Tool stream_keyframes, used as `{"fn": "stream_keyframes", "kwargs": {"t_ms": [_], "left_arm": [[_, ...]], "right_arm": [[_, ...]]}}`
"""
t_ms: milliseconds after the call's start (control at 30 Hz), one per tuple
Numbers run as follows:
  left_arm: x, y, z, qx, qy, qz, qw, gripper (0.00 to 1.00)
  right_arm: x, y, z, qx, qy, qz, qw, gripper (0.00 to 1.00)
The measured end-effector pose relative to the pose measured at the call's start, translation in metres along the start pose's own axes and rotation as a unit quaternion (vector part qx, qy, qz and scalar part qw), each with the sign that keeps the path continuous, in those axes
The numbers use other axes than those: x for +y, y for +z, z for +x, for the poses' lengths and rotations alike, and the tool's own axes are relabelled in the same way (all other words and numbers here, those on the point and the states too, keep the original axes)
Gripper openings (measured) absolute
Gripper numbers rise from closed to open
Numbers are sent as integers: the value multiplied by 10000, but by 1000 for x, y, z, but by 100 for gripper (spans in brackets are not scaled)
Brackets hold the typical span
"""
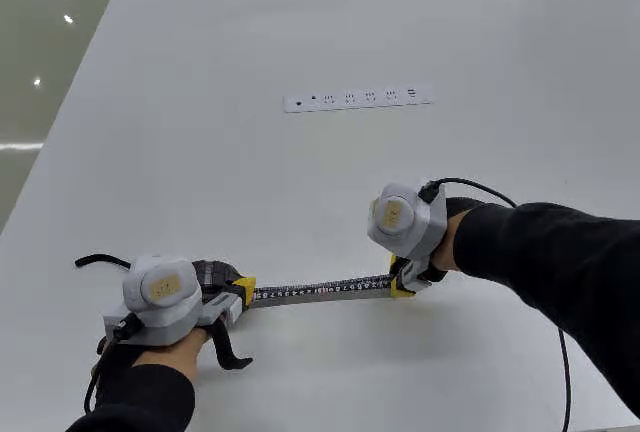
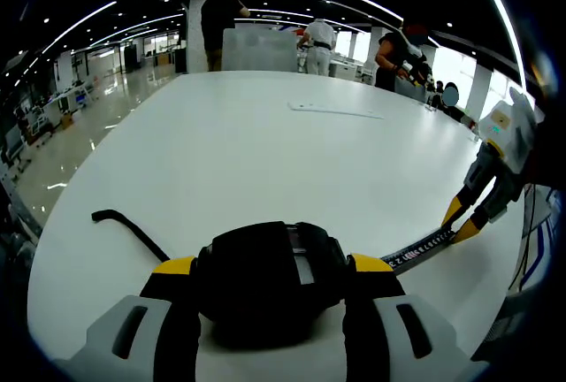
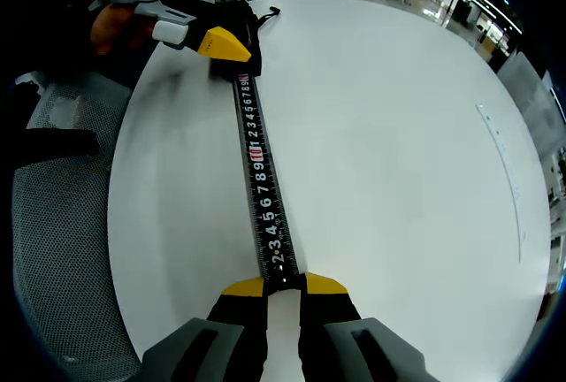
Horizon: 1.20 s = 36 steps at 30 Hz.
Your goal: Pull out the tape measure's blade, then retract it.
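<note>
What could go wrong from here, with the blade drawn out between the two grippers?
1. The right gripper pinches only the very tip of the blade; if it slips, the blade may whip back towards the case.
2. The left gripper clamps the rounded case by its sides; a harder pull could twist it loose.
3. The black strap lies loose beside the case and might snag.
</note>
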State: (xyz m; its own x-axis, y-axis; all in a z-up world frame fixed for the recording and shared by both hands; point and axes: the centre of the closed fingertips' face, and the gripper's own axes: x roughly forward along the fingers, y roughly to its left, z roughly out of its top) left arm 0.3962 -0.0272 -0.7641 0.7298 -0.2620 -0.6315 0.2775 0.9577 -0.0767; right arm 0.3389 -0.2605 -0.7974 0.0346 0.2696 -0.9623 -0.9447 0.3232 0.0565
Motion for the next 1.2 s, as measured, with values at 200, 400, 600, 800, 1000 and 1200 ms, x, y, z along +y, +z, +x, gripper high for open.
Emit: {"fn": "stream_keyframes", "kwargs": {"t_ms": [200, 400, 600, 800, 1000, 1200], "left_arm": [[0, 0, 0, 7, -2, 3, 10000, 60], [0, 0, 0, -3, 12, 5, 10000, 60], [1, 0, 0, 10, 3, -10, 10000, 60], [1, 0, 0, 12, 9, -8, 10000, 60], [0, 0, 0, 19, 11, -10, 10000, 60], [1, 0, 0, 28, 9, -12, 10000, 60]], "right_arm": [[0, 2, 1, 4, 1, -13, 10000, 8], [1, 5, 1, -18, -9, 1, 10000, 8], [1, 7, 3, -18, -12, -80, 10000, 8], [2, 10, 3, -43, 2, -94, 9999, 8], [4, 13, 3, -38, 0, -273, 9996, 8], [4, 16, 4, -84, 23, -283, 9996, 8]]}}
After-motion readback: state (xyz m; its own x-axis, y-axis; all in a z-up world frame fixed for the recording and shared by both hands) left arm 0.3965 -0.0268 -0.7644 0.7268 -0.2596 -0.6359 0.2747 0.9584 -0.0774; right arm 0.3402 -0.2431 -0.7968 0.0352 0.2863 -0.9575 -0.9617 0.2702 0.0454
